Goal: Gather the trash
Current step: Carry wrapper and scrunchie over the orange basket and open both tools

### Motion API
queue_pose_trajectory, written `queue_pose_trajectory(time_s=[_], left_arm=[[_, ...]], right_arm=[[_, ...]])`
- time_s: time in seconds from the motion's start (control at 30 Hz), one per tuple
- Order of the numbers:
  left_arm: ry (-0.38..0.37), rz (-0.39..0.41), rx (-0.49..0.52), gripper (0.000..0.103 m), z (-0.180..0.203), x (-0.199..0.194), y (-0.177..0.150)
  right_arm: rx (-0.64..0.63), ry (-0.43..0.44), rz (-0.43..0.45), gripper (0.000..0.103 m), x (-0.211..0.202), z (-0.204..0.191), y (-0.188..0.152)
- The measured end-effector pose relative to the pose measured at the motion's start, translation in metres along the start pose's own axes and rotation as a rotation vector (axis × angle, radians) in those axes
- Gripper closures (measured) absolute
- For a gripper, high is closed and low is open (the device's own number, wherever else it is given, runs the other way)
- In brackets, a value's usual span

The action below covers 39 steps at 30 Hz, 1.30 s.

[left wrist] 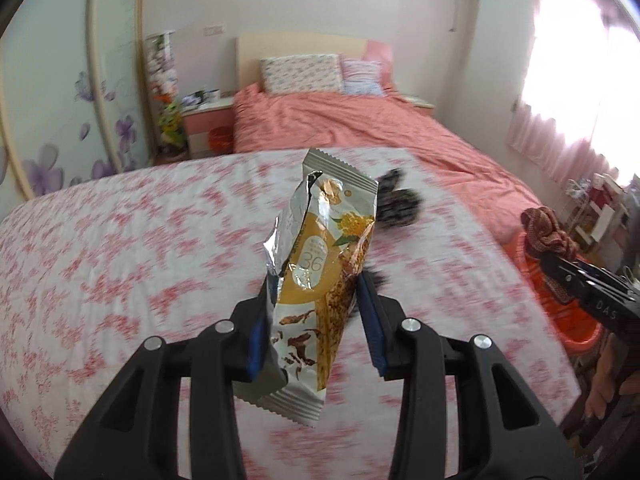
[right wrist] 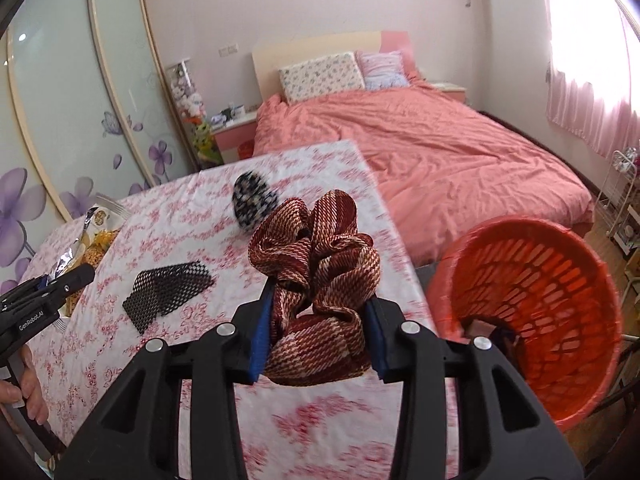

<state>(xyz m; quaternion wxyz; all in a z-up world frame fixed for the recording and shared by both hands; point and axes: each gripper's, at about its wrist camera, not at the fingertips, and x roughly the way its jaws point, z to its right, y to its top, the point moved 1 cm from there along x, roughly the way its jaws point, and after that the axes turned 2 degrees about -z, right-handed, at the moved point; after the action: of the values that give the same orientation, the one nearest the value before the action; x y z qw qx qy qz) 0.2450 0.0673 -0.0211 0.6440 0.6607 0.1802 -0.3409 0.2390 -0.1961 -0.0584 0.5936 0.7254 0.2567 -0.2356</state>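
Observation:
My left gripper (left wrist: 316, 300) is shut on a torn yellow and silver snack wrapper (left wrist: 320, 264) and holds it above the table with the pink floral cloth (left wrist: 120, 248). My right gripper (right wrist: 318, 308) is shut on a bunched red and cream woven cloth (right wrist: 320, 276) over the table's right edge (right wrist: 400, 240), next to an orange mesh bin (right wrist: 532, 304). The bin also shows at the right in the left wrist view (left wrist: 560, 304), with the right gripper and its cloth (left wrist: 548, 232) above it. The left gripper with the wrapper (right wrist: 80, 256) shows at the left in the right wrist view.
A black mesh piece (right wrist: 168, 288) and a black and white knitted item (right wrist: 252, 198) lie on the table. A bed with a pink cover (right wrist: 440, 152) stands behind. Sliding wardrobe doors (right wrist: 80, 100) stand at left. A wire rack (right wrist: 624, 200) stands at far right.

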Motion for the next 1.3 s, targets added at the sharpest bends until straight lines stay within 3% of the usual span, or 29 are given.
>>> queue_pose_trajectory(time_s=[0.4, 0.77, 1.0, 1.1, 1.17, 1.3], left_arm=[[-0.202, 0.026, 0.118, 0.063, 0.121, 0.006, 0.020], [-0.376, -0.033, 0.191, 0.063, 0.234, 0.043, 0.021], [-0.446, -0.071, 0.230, 0.062, 0.287, 0.069, 0.018], [-0.430, -0.091, 0.249, 0.054, 0.300, 0.086, 0.013], [-0.416, -0.106, 0.249, 0.043, 0.301, 0.094, 0.013], [-0.386, -0.143, 0.222, 0.037, 0.285, 0.110, 0.005]], right_arm=[[0.077, -0.119, 0.080, 0.063, -0.035, 0.073, 0.001], [0.212, -0.198, 0.082, 0.063, -0.035, 0.151, -0.002], [0.276, -0.220, 0.095, 0.063, -0.031, 0.186, -0.004], [0.297, -0.213, 0.077, 0.056, -0.025, 0.196, -0.008], [0.302, -0.213, 0.065, 0.048, -0.020, 0.197, -0.011], [0.300, -0.207, 0.047, 0.034, -0.015, 0.196, -0.018]])
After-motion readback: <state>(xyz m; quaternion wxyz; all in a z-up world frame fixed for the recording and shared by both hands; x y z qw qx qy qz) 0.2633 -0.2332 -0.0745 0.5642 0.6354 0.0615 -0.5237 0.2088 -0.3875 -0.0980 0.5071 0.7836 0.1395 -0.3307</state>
